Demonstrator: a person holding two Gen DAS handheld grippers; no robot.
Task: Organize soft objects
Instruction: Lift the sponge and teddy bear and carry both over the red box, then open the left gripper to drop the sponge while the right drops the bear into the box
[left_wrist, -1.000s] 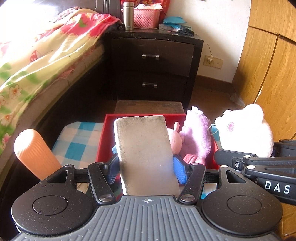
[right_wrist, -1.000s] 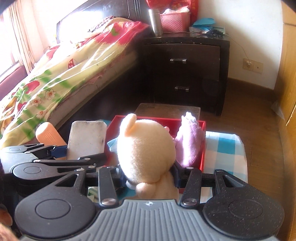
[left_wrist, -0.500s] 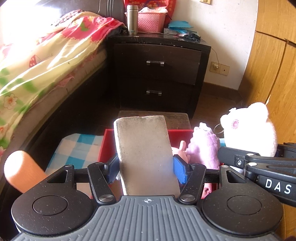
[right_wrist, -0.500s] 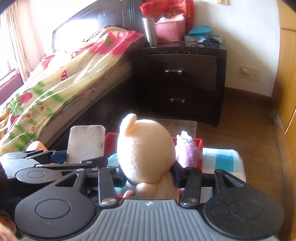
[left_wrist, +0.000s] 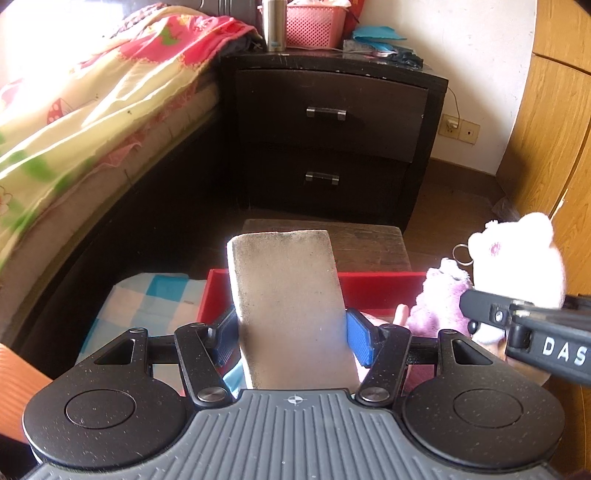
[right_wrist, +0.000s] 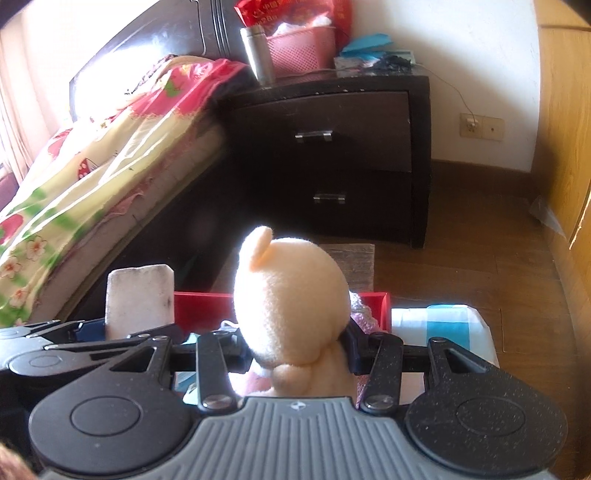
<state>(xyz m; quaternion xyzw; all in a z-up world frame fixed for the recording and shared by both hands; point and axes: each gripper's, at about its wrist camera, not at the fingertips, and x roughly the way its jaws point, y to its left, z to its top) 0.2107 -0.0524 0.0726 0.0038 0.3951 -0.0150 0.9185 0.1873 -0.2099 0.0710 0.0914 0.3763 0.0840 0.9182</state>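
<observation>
Both my grippers raised higher over the red box (left_wrist: 373, 286), left gripper (left_wrist: 291, 332) clamped on sponge (left_wrist: 288, 306), right gripper (right_wrist: 295, 345) clamped on cream plush bear (right_wrist: 291, 299).

Ahead of your tongs stands a dark nightstand (left_wrist: 328, 122) with two drawers. On its top sit a steel flask (left_wrist: 274, 24), a pink basket (left_wrist: 314, 24) and some blue paper (left_wrist: 376, 35). To the left of your tongs runs a bed (left_wrist: 85, 110) under a flowered quilt. To the right, you see a wall socket (left_wrist: 460, 129) and wooden wardrobe doors (left_wrist: 554, 129).
</observation>
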